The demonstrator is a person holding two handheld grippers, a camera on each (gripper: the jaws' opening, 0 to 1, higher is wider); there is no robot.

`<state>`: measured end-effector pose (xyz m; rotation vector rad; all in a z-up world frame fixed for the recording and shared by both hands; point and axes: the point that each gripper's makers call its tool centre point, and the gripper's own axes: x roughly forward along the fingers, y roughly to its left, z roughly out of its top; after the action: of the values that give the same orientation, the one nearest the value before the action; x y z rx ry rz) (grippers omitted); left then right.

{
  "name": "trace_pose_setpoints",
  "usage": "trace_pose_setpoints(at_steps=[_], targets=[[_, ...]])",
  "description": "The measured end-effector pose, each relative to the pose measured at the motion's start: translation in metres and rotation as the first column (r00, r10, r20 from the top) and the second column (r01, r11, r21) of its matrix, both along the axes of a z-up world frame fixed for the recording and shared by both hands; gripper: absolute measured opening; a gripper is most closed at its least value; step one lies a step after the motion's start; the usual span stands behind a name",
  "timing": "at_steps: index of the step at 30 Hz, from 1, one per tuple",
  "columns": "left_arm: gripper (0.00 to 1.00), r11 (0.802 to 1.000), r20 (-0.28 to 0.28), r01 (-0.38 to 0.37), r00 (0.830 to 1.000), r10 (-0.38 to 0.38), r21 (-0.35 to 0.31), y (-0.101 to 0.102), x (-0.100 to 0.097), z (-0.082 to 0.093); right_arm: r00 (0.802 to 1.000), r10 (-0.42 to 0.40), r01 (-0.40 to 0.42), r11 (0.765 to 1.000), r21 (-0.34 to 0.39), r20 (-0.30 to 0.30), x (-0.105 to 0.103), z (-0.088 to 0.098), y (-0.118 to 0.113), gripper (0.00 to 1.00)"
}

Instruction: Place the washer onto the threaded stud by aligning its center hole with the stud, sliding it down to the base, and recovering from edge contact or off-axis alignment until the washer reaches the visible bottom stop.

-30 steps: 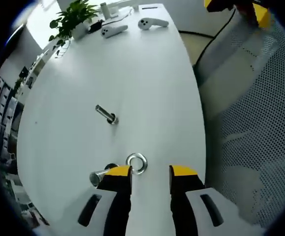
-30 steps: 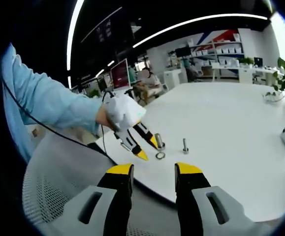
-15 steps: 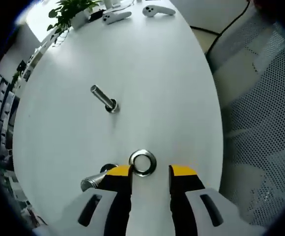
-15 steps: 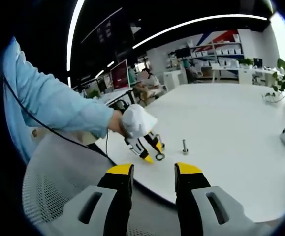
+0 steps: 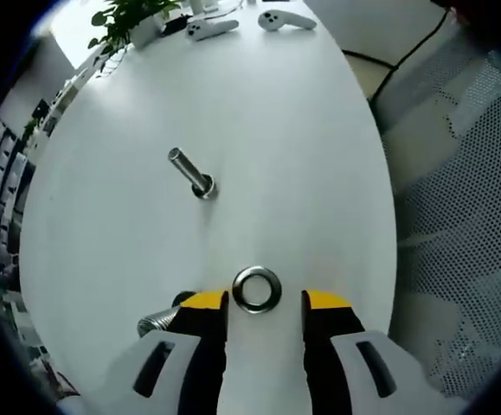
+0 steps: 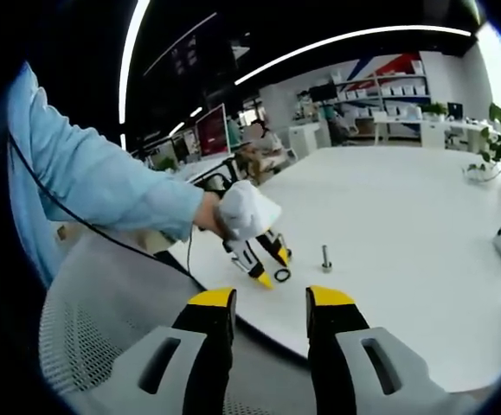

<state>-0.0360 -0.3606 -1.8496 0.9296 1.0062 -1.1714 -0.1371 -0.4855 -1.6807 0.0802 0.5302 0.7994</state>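
White table (image 5: pixel 285 130) | washer (image 5: pixel 256 289) flat between left hand-held gripper (image 5: pixel 263 302) tips | jaws released, both grippers

left gripper (image 5: pixel 263 301): yellow-tipped jaws parted, angled down, tips low | right gripper (image 6: pixel 267 298): yellow-tipped jaws parted, held level | light-blue sleeve (image 6: pixel 94 186): arm extended forward

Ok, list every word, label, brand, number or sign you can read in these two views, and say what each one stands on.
None can be read.
Monitor, right gripper view: red screen, anything on it is too blurred to read.
Back wall: red and blue stripes, no letters to make out.
Washer, bolt, controllers: no markings visible.
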Motion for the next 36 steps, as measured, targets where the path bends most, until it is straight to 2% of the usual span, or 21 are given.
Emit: trace_pose_setpoints(at_steps=[6, 12, 18, 24, 29, 36], targets=[[0.32, 0.999, -0.047, -0.04, 0.998, 0.04, -0.006, 0.0006, -0.0002, -0.0018, 1.0, 0.0, 0.0, 1.0, -0.001, -0.001, -0.0002, -0.0003, -0.0002, 0.34], [0.32, 0.998, -0.046, -0.061, 0.997, 0.06, -0.011, -0.0018, 0.0016, -0.0021, 1.0, -0.001, 0.001, 1.0, 0.001, -0.001, -0.0002, 0.0, -0.0003, 0.32], [0.21, 0.999, -0.043, -0.04, 0.998, 0.039, -0.015, -0.0081, -0.0028, -0.0019, 1.0, -0.023, 0.022, 1.0, 0.011, 0.007, 0.0021, 0.0019, -0.0026, 0.32], [0.22, 0.996, -0.041, -0.086, 0.996, 0.085, -0.038, -0.0053, -0.001, -0.0029, 1.0, -0.018, 0.018, 1.0, 0.008, 0.005, 0.0016, 0.0014, -0.0021, 0.32], [0.24, 0.996, -0.042, -0.081, 0.996, 0.079, -0.048, -0.0042, -0.0012, -0.0031, 1.0, -0.018, 0.018, 1.0, 0.007, 0.004, 0.0017, 0.0012, -0.0022, 0.32], [0.24, 0.994, -0.043, -0.112, 0.993, 0.111, -0.009, -0.0068, -0.0008, -0.0033, 1.0, -0.017, 0.017, 1.0, 0.009, 0.004, 0.0015, 0.0014, -0.0019, 0.32]])
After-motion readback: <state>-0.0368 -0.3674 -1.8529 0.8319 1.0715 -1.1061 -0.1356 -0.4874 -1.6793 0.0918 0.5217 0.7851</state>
